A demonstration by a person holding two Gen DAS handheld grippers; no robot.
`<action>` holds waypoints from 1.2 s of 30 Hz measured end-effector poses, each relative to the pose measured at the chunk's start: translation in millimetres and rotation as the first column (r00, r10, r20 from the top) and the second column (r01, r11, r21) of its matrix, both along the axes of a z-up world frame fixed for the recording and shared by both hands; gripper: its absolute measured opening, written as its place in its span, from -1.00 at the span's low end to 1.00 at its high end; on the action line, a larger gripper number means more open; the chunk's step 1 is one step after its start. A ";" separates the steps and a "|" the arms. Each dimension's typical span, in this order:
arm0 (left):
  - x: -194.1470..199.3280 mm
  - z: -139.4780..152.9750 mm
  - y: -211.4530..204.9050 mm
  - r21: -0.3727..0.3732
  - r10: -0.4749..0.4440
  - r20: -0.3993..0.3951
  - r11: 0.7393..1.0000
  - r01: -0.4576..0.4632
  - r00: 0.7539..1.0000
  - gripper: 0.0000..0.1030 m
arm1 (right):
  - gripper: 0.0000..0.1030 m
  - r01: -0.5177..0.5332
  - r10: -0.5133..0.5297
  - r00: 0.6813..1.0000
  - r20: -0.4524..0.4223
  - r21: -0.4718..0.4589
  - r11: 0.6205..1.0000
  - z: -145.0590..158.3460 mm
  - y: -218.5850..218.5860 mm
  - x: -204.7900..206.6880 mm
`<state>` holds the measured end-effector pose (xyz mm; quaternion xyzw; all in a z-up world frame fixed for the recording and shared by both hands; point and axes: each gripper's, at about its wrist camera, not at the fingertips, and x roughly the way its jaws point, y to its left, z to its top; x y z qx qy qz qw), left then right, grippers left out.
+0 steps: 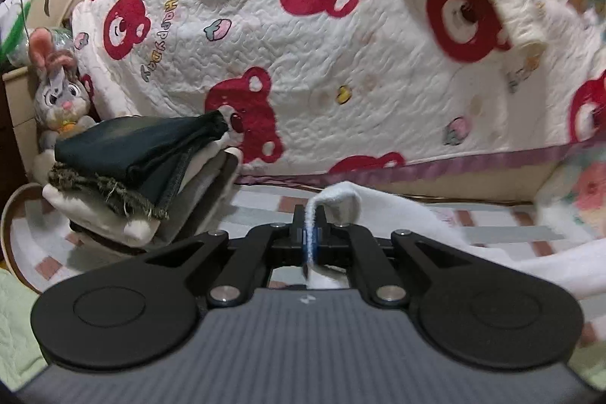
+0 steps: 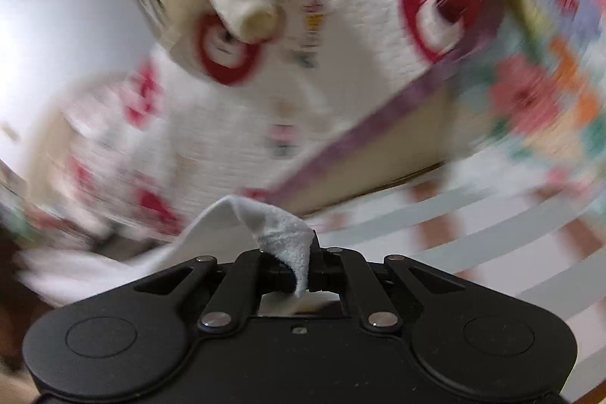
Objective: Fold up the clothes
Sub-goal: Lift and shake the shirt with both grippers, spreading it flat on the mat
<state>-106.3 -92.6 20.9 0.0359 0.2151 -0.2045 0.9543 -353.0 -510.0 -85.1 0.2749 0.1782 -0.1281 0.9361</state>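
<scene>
Left wrist view: the left gripper [image 1: 311, 231] has its fingers pinched on a fuzzy white cloth [image 1: 435, 214] that drapes right over the striped bed [image 1: 265, 203]. The right gripper [image 2: 303, 258] clamps another edge. A quilted bear-print blanket [image 1: 303, 63] reads "HAPPY DAY". Folded clothes [image 1: 144, 173] are stacked at left.

White fleecy garment [image 1: 435, 214], edge bunched upward

White garment [image 1: 435, 214]; white quilt [image 1: 322, 63], red bear print; dark folded clothes [image 1: 132, 146]; grey plush rabbit [image 1: 60, 97].
</scene>
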 end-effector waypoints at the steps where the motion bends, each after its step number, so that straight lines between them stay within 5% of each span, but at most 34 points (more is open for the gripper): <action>1: -5.6 -0.2 6.2 0.000 -0.006 -0.013 1.000 0.006 1.000 -0.96 | -0.90 -0.008 0.007 0.999 0.035 0.017 1.000 9.7 2.5 -3.4; 3: -2.3 -18.5 8.8 0.046 0.001 -0.081 0.999 0.003 0.997 -0.96 | -0.89 -0.019 0.017 0.999 0.046 0.039 0.999 15.7 7.6 -3.4; 6: 20.3 -57.7 2.2 0.130 0.008 -0.205 0.991 0.019 0.979 -0.96 | -0.89 -0.015 0.021 0.988 -0.150 0.043 0.999 -28.8 13.2 25.5; 10: 68.5 -91.9 -35.9 0.328 -0.041 -0.186 0.939 0.102 0.982 -0.96 | -0.89 -0.108 0.140 0.942 -0.306 0.118 0.987 -73.2 -2.5 106.0; 13: 126.4 -74.0 -64.5 0.353 -0.046 -0.134 0.931 0.091 0.990 -0.96 | -0.89 -0.183 0.216 0.913 -0.347 0.124 0.975 -56.8 -15.7 189.5; 17: 176.5 25.6 -81.8 0.270 0.005 0.092 0.962 -0.030 0.996 -0.96 | -0.89 -0.177 0.177 0.959 -0.220 0.018 0.984 50.4 -23.4 266.8; 20: 172.5 133.1 -72.2 0.143 0.041 0.314 0.986 -0.090 0.949 -0.96 | -0.90 -0.074 0.076 0.997 0.017 -0.109 0.991 176.4 -34.6 259.1; 24: 145.0 248.1 -20.2 -0.179 0.133 0.434 0.982 -0.059 0.891 -0.97 | -0.91 0.151 -0.068 0.942 0.328 -0.233 0.961 305.3 -45.8 188.1; 26: 116.3 267.6 7.8 -0.276 0.108 0.469 0.961 0.029 0.876 -0.96 | -0.92 0.171 -0.084 0.938 0.336 -0.238 0.956 299.9 -46.5 162.9; 30: 79.7 214.2 27.6 -0.286 -0.038 0.379 0.946 0.156 0.925 -0.96 | -0.92 0.154 -0.091 0.959 0.269 -0.225 0.962 250.7 -45.4 120.3; 34: 66.5 96.5 28.0 -0.206 -0.052 0.192 0.974 0.092 0.980 -0.96 | -0.92 0.138 -0.095 0.975 0.200 -0.212 0.968 201.5 -44.3 77.7; 36: 69.4 32.1 26.7 -0.138 -0.035 0.051 0.989 0.042 0.998 -0.96 | -0.92 0.105 -0.093 0.993 0.069 -0.210 0.972 151.4 -39.8 80.1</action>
